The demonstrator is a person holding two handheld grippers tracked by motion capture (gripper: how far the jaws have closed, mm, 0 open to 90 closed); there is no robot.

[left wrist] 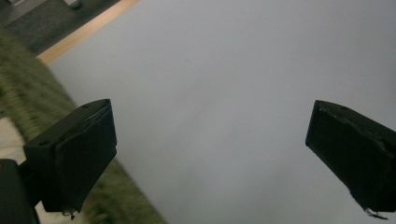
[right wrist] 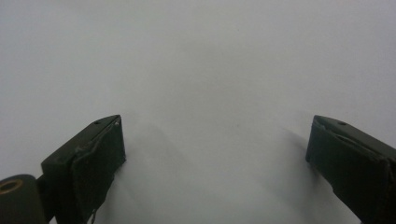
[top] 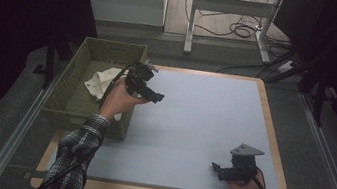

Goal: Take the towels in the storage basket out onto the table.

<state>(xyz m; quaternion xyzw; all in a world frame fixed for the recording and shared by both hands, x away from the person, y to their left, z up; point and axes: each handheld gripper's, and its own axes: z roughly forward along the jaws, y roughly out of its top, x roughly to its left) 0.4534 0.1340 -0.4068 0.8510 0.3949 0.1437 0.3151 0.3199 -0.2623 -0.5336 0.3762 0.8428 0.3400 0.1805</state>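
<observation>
Left gripper point(top: 149, 91): held at centre-left, jaws spread wide, nothing pinched.
Right gripper point(top: 225, 171): lower right, jaws spread, nothing gripped.
Cloth point(top: 101, 82): cream, crumpled in the green woven basket point(top: 94, 45), upper left.
Risk: judged, basket's near wall may be clipped if the cloth is approached low.
Surface: pale grey mat point(top: 202, 125) on wooden table point(top: 271, 135).
Room: dim; cables on floor behind.

dim room | mat evenly lit | dark vignetted corners (close views soft, blurred)
</observation>
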